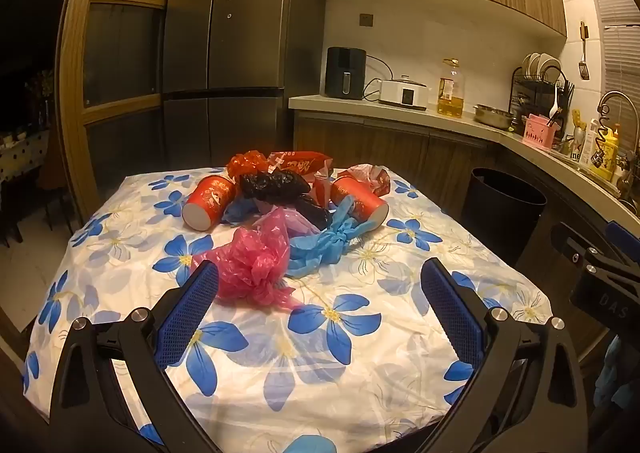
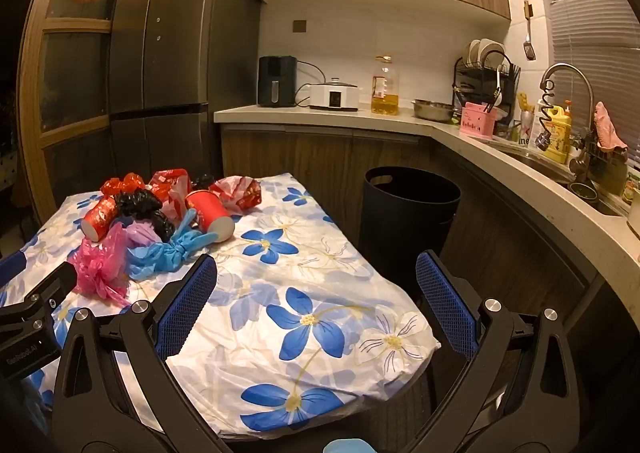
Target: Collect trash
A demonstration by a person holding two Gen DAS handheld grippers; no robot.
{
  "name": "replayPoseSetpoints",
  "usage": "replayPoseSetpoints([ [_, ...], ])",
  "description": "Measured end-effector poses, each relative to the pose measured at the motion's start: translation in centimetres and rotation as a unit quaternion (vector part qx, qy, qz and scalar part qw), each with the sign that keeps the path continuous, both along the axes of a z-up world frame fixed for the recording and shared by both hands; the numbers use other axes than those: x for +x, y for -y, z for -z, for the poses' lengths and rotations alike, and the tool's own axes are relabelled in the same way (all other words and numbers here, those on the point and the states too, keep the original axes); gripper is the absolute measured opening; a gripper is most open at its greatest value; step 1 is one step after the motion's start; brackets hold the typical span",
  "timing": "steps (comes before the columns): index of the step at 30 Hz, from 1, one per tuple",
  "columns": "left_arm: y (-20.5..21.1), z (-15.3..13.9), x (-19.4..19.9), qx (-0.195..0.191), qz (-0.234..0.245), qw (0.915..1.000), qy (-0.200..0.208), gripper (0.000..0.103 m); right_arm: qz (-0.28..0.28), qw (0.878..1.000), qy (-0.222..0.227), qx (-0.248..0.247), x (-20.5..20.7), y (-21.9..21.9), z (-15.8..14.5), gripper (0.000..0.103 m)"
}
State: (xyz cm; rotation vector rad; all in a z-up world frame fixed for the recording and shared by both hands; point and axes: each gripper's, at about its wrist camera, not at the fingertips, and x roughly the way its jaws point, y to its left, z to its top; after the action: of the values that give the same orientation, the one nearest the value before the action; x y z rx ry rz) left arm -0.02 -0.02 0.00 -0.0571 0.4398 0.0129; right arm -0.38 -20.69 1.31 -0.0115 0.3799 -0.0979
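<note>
A heap of trash lies at the far side of the flower-cloth table (image 1: 280, 365): a pink plastic bag (image 1: 256, 261), a knotted blue glove (image 1: 324, 243), a black bag (image 1: 276, 185), two red paper cups (image 1: 208, 201) (image 1: 360, 199) on their sides, and red wrappers (image 1: 296, 163). My left gripper (image 1: 320, 287) hovers open just short of the pink bag, nothing between its fingers. My right gripper (image 2: 316, 279) is open over the table's right edge, with the blue glove (image 2: 168, 253) to the left of its left finger. A black bin (image 2: 408, 209) stands on the floor to the right of the table.
A kitchen counter (image 2: 320, 115) curves round the back and right, with an air fryer (image 2: 277, 81), an oil bottle (image 2: 385, 87), a dish rack and a sink with a tap (image 2: 568, 85). A tall fridge (image 1: 224, 45) stands behind the table. The right gripper's body shows at the left wrist view's right edge.
</note>
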Motion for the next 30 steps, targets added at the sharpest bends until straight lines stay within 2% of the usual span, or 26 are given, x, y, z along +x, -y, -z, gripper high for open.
replayPoseSetpoints([
  [27,0.11,0.07,-0.09,-0.009,-0.004,1.0,0.002,0.097,0.001,1.0,-0.003,-0.003,0.23,-0.15,-0.27,0.098],
  [30,0.09,0.19,-0.18,-0.009,-0.002,1.0,0.002,0.097,0.002,1.0,-0.002,-0.002,-0.28,0.0,0.4,0.098],
])
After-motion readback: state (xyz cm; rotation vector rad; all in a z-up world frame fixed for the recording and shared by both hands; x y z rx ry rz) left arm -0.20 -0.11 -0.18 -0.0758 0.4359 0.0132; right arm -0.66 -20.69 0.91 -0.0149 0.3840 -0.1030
